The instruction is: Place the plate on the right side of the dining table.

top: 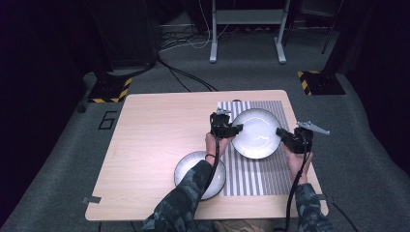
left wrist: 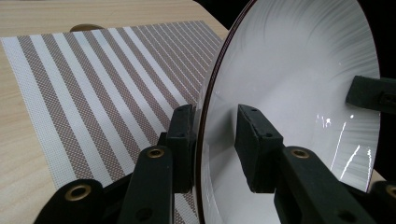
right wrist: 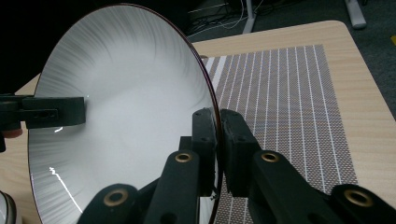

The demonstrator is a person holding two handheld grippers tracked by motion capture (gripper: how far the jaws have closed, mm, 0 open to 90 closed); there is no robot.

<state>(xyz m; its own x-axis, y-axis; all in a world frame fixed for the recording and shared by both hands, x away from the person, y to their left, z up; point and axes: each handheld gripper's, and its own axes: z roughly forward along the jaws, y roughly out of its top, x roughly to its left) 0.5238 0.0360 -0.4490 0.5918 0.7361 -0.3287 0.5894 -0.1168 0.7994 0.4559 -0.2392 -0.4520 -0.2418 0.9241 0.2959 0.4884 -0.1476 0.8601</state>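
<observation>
1. High view: two forearms in camouflage sleeves come in from the bottom edge. The left hand [top: 213,143] reaches forward over the bench [top: 154,140] and carries the left gripper [top: 234,130], turned toward the person's right so that it meets the near-left rim of the large white plate [top: 256,133]. The right hand [top: 296,157] sits at the bench's right side with the right gripper [top: 280,132] turned inward to the plate's right rim. The plate lies over the striped placemat [top: 256,174], between the two grippers. A smaller plate [top: 188,169] rests on the bench just left of the placemat, partly hidden under the left forearm

2. Left gripper view: the jaws straddle the plate's dark-edged rim, one pad behind it and one on the white inner face, gripping it; the plate stands tilted above the placemat, and the other gripper's tip shows at the far rim

3. Right gripper view: the jaws are closed tight on the plate's rim, pads on both sides; the left gripper's tip pinches the opposite edge
</observation>
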